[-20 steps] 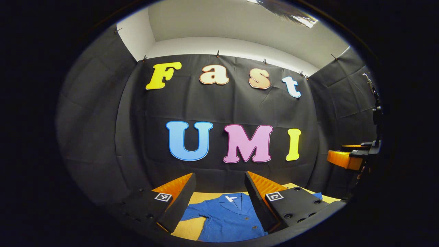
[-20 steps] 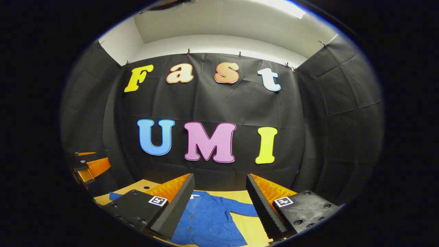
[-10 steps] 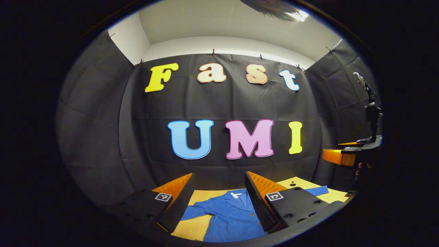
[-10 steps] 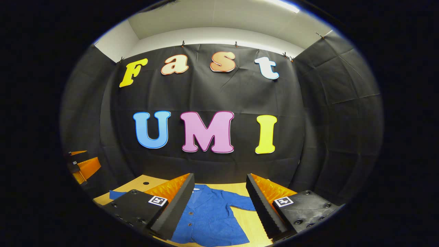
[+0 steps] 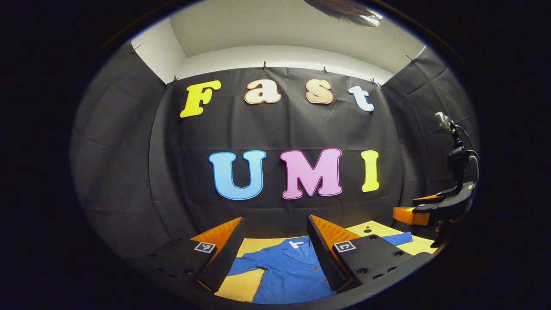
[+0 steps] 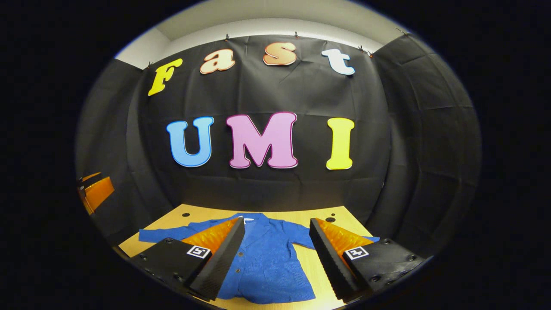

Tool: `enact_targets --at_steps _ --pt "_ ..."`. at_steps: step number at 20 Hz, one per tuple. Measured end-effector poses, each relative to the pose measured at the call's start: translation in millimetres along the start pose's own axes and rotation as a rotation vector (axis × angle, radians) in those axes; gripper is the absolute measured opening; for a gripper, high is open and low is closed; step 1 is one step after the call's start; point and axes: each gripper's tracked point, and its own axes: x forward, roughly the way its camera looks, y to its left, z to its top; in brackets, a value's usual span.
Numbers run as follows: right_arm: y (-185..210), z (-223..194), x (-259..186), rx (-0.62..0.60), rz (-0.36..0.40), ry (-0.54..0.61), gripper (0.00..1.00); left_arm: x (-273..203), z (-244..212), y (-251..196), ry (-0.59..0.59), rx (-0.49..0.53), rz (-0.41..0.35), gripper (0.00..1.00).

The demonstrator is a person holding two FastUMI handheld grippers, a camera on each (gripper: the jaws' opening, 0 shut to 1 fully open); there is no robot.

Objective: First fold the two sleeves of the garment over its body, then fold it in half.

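I am tipping my right gripper (image 6: 275, 258) down, jaws wide and empty like my left gripper (image 5: 275, 254), so more of the blue garment (image 6: 267, 262), flat on the table (image 6: 318, 215) at six o'clock, shows, sleeves still unfolded.

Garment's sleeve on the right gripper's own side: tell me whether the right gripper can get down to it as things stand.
Probably yes. The right gripper is open and holds nothing, above the blue garment spread flat on the table. That sleeve lies unfolded with nothing on it, and the left gripper is far off.
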Motion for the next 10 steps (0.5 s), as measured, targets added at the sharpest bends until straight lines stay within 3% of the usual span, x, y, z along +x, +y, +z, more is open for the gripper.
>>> enact_targets --at_steps 5,10 --pt "-28 -41 47 0.061 0.013 0.131 0.96 2 -1 -3 0.01 0.022 0.052 0.81" --pt "-81 -87 105 0.092 -0.015 0.249 0.96 11 -9 -23 0.038 0.031 0.09 0.81"
